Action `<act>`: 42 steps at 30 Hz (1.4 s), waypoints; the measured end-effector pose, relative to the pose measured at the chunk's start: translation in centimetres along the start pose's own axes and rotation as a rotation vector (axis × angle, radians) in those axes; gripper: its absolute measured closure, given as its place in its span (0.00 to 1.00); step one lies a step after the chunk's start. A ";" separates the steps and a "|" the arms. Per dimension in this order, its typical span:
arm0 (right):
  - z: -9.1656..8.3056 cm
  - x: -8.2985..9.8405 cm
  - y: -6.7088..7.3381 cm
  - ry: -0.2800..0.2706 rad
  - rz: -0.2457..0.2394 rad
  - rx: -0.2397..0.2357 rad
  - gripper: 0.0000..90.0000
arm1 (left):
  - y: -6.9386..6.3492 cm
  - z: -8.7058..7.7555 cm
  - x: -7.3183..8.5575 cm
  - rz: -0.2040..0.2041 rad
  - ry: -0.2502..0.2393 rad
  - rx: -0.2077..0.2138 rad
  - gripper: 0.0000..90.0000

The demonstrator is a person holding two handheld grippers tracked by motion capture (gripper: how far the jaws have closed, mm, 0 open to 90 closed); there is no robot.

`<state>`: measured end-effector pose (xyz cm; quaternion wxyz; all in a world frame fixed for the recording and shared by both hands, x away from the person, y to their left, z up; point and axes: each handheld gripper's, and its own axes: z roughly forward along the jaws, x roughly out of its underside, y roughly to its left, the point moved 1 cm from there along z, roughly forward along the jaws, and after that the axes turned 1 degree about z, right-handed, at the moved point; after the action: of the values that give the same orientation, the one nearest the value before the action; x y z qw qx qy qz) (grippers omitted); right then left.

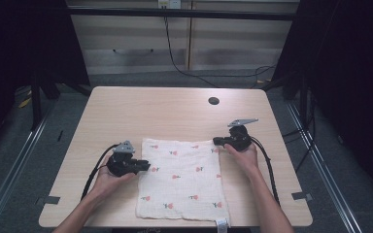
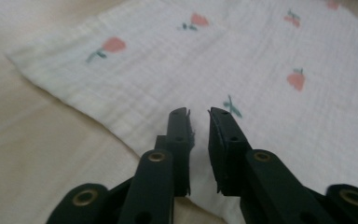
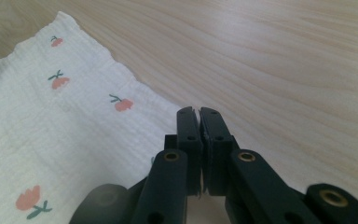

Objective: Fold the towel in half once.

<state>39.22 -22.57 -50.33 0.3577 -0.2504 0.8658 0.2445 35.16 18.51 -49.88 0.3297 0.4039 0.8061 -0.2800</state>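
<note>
the cloth [image 1: 182, 179] is the landmark here: a white, crinkly muslin square printed with small pink flowers on green stems, spread flat on the near half of the wooden table [image 1: 175, 111], its near edge close to the table's front edge and a small tag showing at its near right corner.

the left gripper [image 1: 143, 166] sits at the cloth's left edge, about a third of the way back from its far corner. in the left gripper view the left gripper [image 2: 198, 112] has its jaws a narrow gap apart, tips over the fabric just inside the hem, with nothing between them.

farther back, the right gripper [image 1: 216, 141] is at the cloth's far right corner. in the right gripper view the right gripper [image 3: 199, 110] has its jaws pressed nearly together; the corner runs under them, but i cannot tell for sure whether fabric is pinched or the tips merely rest above it.

the work in hand looks like taking hold of the cloth for a fold. to do it well, the left jaws should drop onto the hem and bite only the edge, not a thick bunch. the right should be sure of its corner before any lift. both should rise together, so the soft weave stays taut between them and does not drag or crease.

beyond the cloth's far edge lies bare table, with a dark round hole [image 1: 213, 101] near the table's back edge.
</note>
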 end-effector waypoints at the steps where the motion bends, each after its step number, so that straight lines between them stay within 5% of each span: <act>1: 0.0 -0.1 0.0 -0.002 0.001 0.000 0.98 | 0.6 -0.4 -0.5 -0.013 -0.028 -0.019 0.82; 4: 0.0 -0.2 0.1 -0.002 0.000 0.004 0.98 | 3.3 -1.1 -1.6 -0.068 -0.095 -0.083 0.81; 7: 0.0 -0.2 0.2 0.002 -0.013 0.005 0.98 | 5.8 -0.5 -2.2 -0.139 -0.090 -0.121 0.78; 9: 0.0 -0.2 0.2 0.003 -0.013 0.002 0.98 | 6.9 0.2 -2.5 -0.153 -0.063 -0.131 0.75; 12: 0.1 -0.1 0.1 -0.003 -0.009 0.000 0.98 | 8.0 1.1 -2.5 -0.182 -0.084 -0.147 0.74; 20: 0.3 -0.1 0.3 -0.002 -0.017 -0.002 0.97 | 8.2 3.5 -2.3 -0.168 -0.041 -0.120 0.74; 26: 0.1 -0.1 0.4 0.003 -0.020 -0.002 0.97 | 7.2 3.7 -2.8 -0.082 0.014 -0.132 0.76; 29: 0.0 0.1 0.4 -0.003 -0.018 -0.002 0.97 | 6.8 3.5 -2.7 -0.024 0.047 -0.139 0.90; 37: -0.2 -0.1 0.2 -0.007 -0.016 -0.005 0.97 | 6.7 3.4 -2.7 -0.057 0.030 -0.137 0.98; 42: -0.7 -0.7 0.2 -0.023 -0.019 0.002 0.97 | 6.3 2.2 -3.8 -0.059 -0.030 -0.107 0.98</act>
<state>39.15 -22.67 -49.33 0.3702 -0.2556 0.8594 0.2431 42.79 18.42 -49.53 0.3546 0.3574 0.8264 -0.2521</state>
